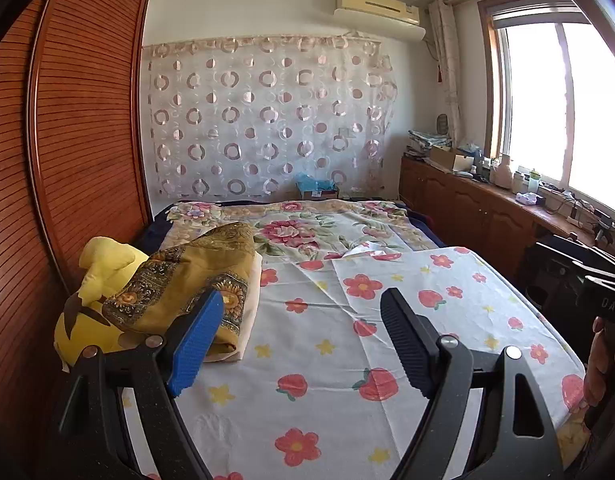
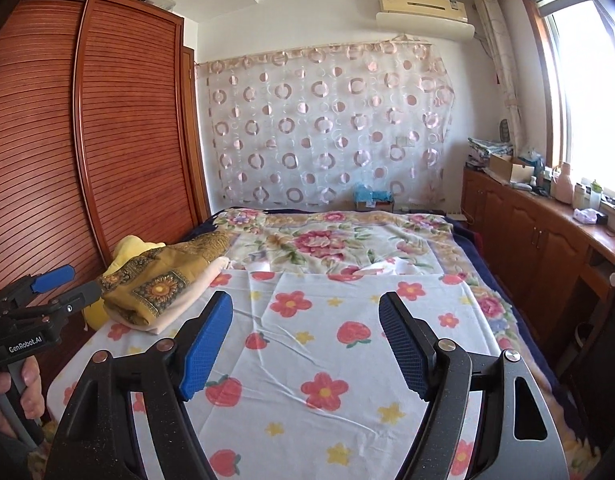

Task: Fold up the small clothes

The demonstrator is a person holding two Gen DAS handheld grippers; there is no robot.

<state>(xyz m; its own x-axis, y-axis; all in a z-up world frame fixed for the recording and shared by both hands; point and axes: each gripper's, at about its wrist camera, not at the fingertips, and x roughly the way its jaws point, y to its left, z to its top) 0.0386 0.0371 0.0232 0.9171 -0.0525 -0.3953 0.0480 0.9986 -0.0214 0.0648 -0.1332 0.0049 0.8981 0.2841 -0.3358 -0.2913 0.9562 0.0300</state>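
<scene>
Holding both grippers over the bed (image 2: 507,264), you have nothing in either one: the left gripper (image 1: 303,332) stands with its fingers (image 1: 195,344) wide apart over the strawberry-print sheet (image 1: 315,364), and the right gripper (image 2: 305,340) is just as wide and just as empty. The folded clothes (image 1: 187,280), a mustard sunflower-print piece lying on a pale one, sit in a stack at the left edge of the bed, touching the yellow plush toy (image 1: 103,260) beside the wardrobe (image 1: 79,120).

By the look of it you are between garments, so the step in hand is fetching the next piece. No loose garment shows on the sheet, so find one before you reach. When you lay it down, put it on the bare middle of the sheet, well apart from the stack, and pinch two corners, one per gripper, so that the cloth hangs flat. Keep the left fingers off the stack; they hover just beside it and could drag it askew.

Counted: two grippers, one stack of at least two pieces, one plush toy, one printed sheet.
</scene>
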